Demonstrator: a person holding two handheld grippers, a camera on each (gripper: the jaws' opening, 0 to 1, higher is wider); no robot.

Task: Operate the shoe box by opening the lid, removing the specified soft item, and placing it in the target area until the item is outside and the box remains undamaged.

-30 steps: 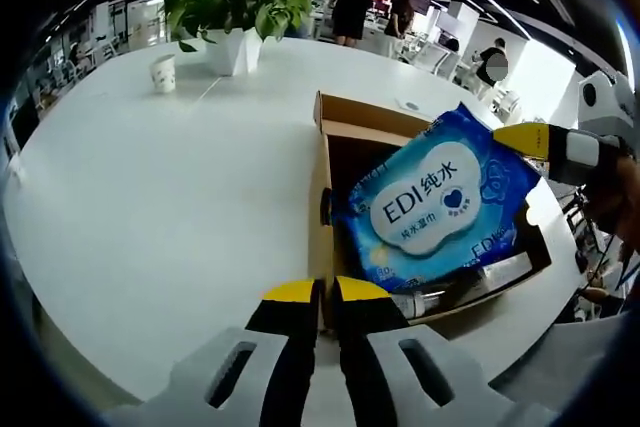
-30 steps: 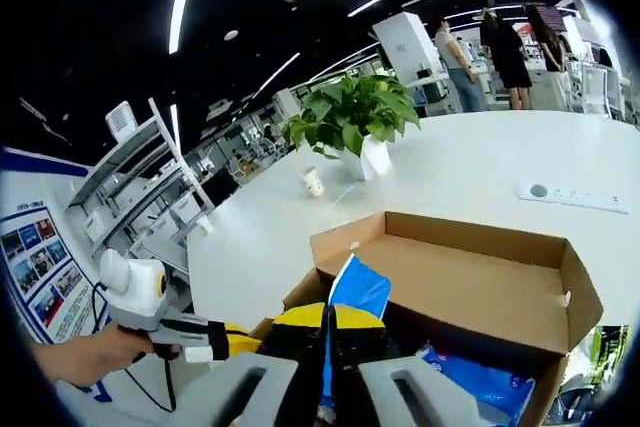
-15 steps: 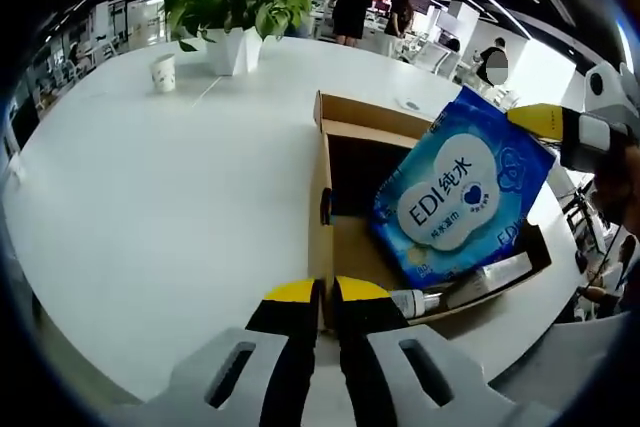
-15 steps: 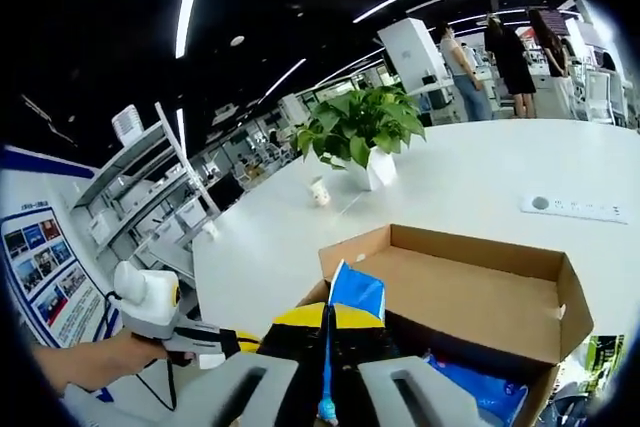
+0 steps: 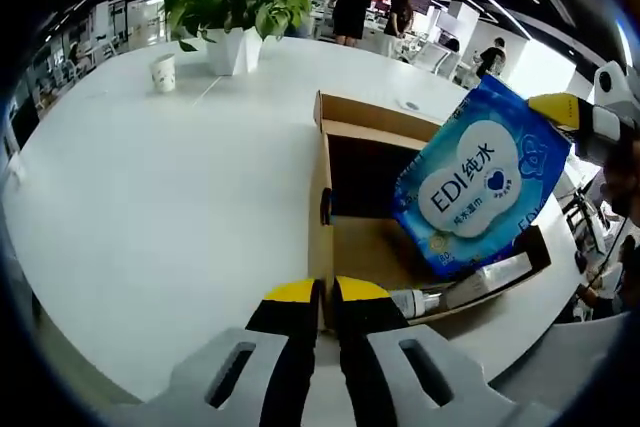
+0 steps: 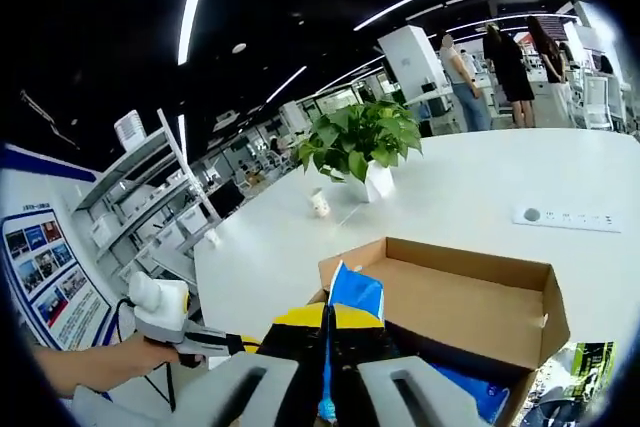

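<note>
One brown shoe box (image 5: 335,162) sits open on the white table (image 5: 150,197). One blue wipes pack (image 5: 480,187) hangs in the air above the box. The right gripper (image 6: 327,319) pinches its top edge. The left gripper (image 5: 315,292) is pressed together by the box wall, holding nothing.

Right gripper (image 5: 556,107) holds the blue wipes pack (image 5: 481,179) (tilted) above the open shoe box (image 5: 330,217); left gripper (image 5: 326,292) closed nearby.
</note>
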